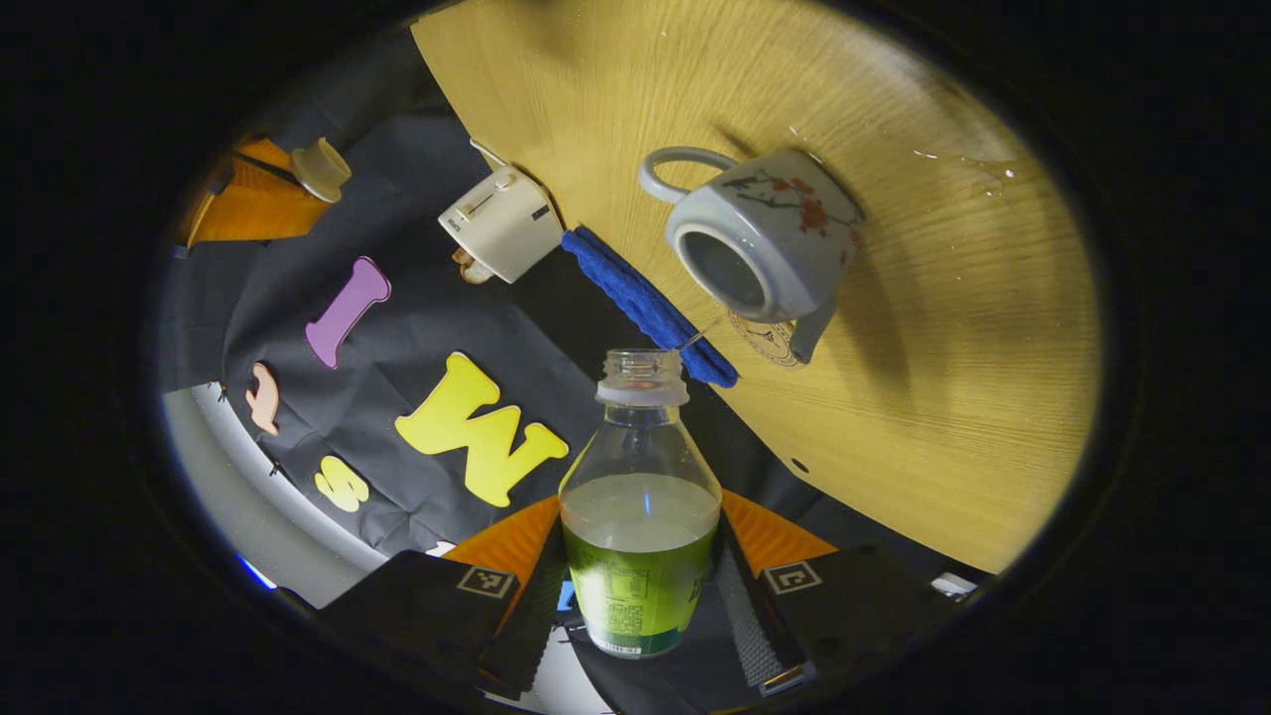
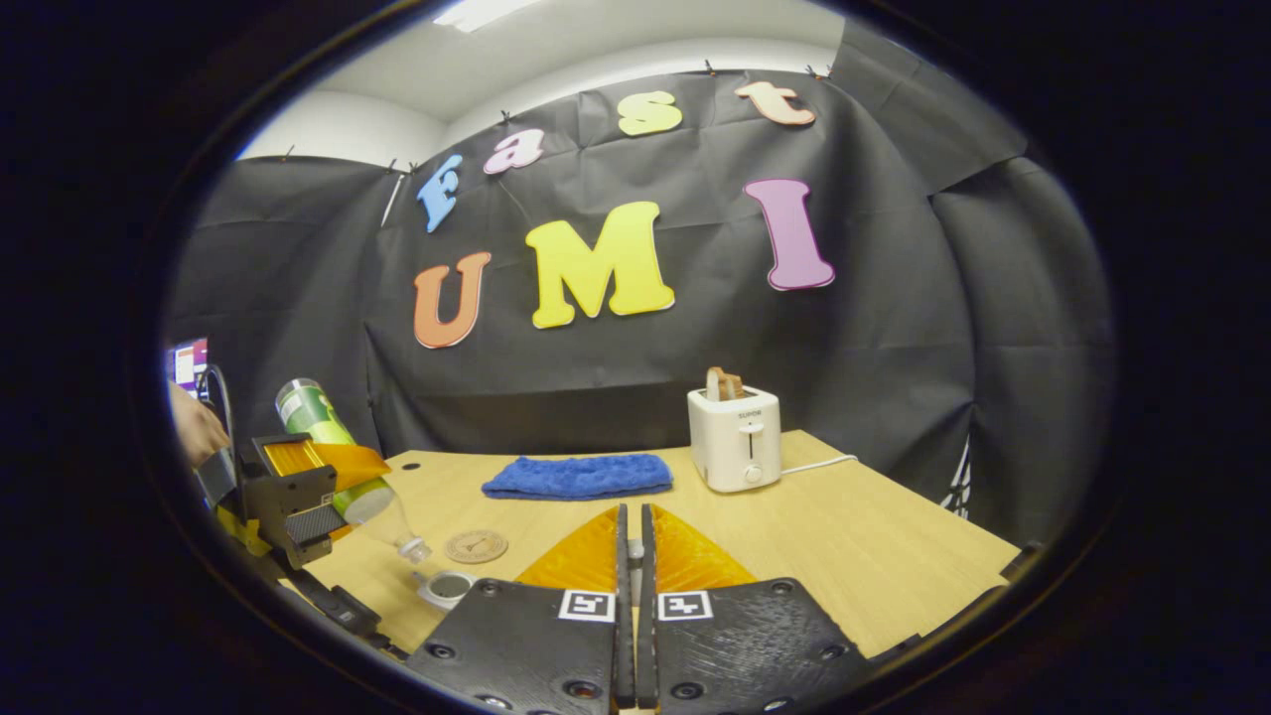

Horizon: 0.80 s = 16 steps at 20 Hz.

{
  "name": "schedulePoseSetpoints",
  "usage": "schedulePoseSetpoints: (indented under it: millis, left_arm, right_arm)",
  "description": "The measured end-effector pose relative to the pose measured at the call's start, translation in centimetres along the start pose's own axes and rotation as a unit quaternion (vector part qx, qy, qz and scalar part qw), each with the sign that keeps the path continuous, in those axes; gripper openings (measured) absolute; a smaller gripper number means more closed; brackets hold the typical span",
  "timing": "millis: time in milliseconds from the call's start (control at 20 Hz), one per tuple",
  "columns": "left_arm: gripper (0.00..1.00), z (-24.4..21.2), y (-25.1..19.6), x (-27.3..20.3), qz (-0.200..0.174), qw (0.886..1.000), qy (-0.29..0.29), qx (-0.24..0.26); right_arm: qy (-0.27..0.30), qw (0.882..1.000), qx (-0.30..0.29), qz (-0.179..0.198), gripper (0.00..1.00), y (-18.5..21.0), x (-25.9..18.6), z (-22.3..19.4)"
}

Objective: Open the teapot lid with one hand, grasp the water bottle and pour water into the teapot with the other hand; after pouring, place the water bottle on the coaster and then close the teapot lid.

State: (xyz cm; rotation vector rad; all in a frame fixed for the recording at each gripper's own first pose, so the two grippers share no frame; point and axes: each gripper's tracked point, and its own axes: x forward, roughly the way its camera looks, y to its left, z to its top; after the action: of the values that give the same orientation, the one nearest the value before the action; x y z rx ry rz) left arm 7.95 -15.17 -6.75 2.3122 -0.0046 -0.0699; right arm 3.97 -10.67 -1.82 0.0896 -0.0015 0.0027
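The left gripper point(image 1: 640, 596) is pinching the bottle point(image 1: 640, 516) at its labelled lower body and tipping it neck-down toward the teapot point(image 1: 765, 238), whose mouth is standing open. A thin stream seems to be leaving the neck, though it is too fine to be sure. The right gripper point(image 2: 633, 566) is hanging above the table point(image 2: 854, 536) with its fingers pressed together; something small may be caught between them, probably the lid, but I cannot tell. The coaster point(image 2: 476, 545) is lying just beside the teapot. The risk is spilling: the teapot's mouth is small, so a slight drift or too steep a tilt could send water onto the table or coaster. The smooth bottle could also be slipping in the grip.
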Motion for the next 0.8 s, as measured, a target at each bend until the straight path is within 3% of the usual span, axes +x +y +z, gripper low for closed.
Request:
schedulePoseSetpoints:
  millis: [550, 700, 800]
  left_arm:
    - [0.76, -0.1, -0.3, 0.1, 0.007, 1.000, -0.003, -0.024]
    - [0.75, 0.6, -1.4, 0.3, 0.012, 0.996, -0.021, -0.088]
    - [0.75, 1.2, -3.7, 0.3, -0.011, 0.986, -0.026, -0.161]
  right_arm:
    - [0.005, 1.000, -0.002, -0.001, 0.01, -0.1, 0.1, -0.4]
    - [0.006, 1.000, -0.001, -0.004, 0.01, -0.2, 0.3, -0.4]
    - [0.005, 1.000, -0.008, -0.010, 0.01, -0.5, 0.3, -0.5]
